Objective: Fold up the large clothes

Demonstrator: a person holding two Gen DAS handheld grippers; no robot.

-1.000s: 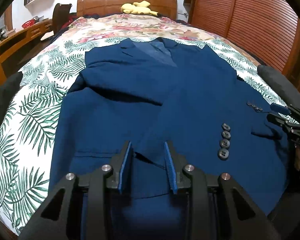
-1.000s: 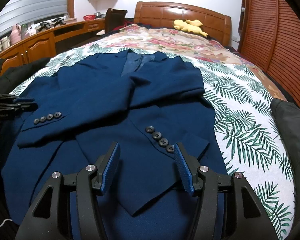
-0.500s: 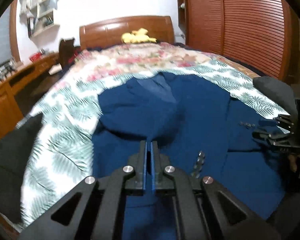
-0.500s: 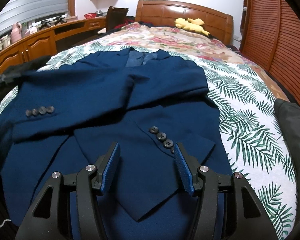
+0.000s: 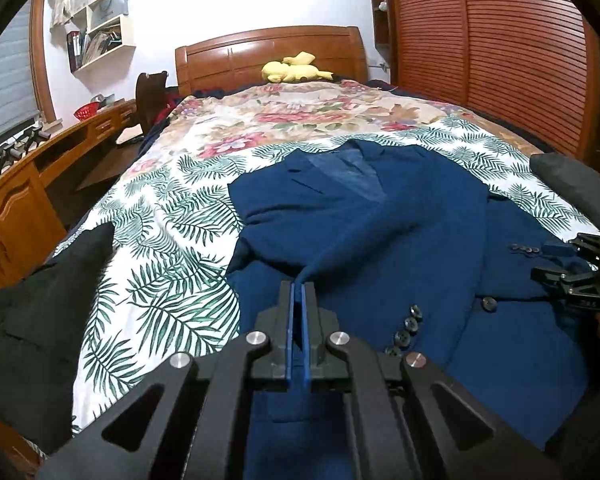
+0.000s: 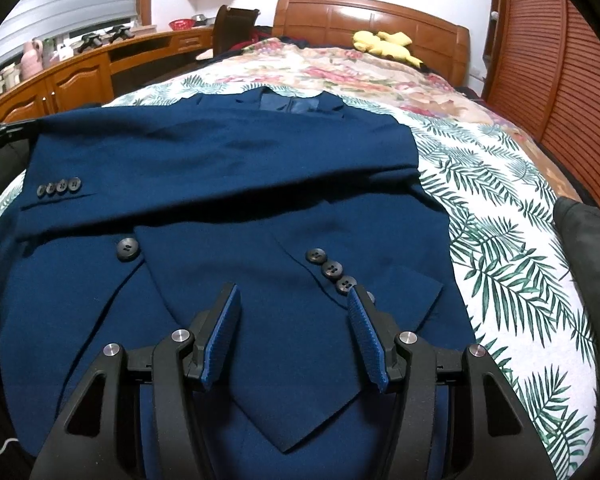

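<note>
A navy blue suit jacket (image 5: 380, 240) lies front up on the bed, collar toward the headboard, both sleeves folded across its chest; it also fills the right wrist view (image 6: 228, 184). My left gripper (image 5: 299, 292) is shut on a fold of the jacket's cloth and holds it lifted off the bed. My right gripper (image 6: 294, 308) is open and empty, low over the jacket's lower front beside a row of sleeve buttons (image 6: 332, 270). It also shows at the right edge of the left wrist view (image 5: 572, 268).
The bed has a leaf-print sheet (image 5: 172, 264) and a floral cover (image 5: 300, 116). Dark garments lie at its left (image 5: 40, 320) and right (image 6: 584, 248) edges. A yellow plush toy (image 5: 292, 72) sits by the headboard. A wooden desk (image 6: 80, 76) runs along the left.
My left gripper closed on the jacket's cloth and lifted it, pulling the left side inward. The right gripper stayed open and edged closer over the jacket.
</note>
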